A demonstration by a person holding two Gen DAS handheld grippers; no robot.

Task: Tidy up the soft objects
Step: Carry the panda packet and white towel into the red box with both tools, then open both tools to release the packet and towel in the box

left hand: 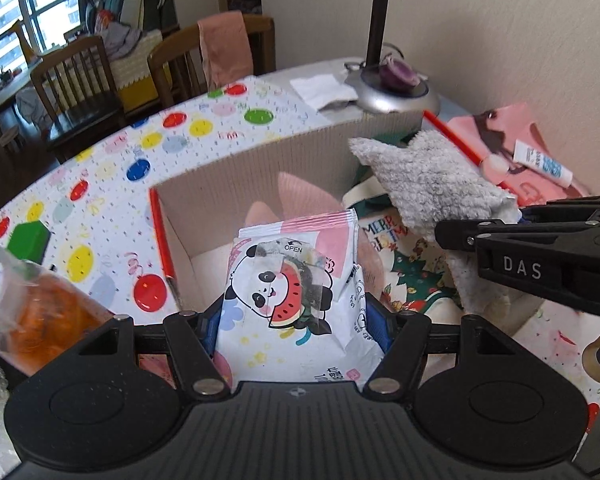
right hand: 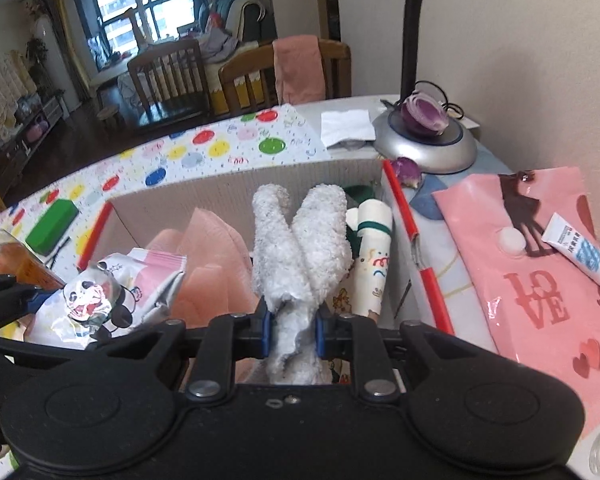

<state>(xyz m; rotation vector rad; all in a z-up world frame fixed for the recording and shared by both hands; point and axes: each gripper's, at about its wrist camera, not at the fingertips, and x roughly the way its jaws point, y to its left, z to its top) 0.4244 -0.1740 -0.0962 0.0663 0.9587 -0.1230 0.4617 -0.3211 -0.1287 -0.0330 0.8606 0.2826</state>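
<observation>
Wipes pack [left hand: 296, 292] pinched in left gripper [left hand: 296, 320]; fluffy grey cloth [right hand: 300, 256] pinched in right gripper [right hand: 292, 328].

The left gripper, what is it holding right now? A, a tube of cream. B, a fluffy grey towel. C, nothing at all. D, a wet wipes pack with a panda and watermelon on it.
D: the left gripper has its blue pads pressed on both sides of the panda wipes pack above the cardboard box.
</observation>
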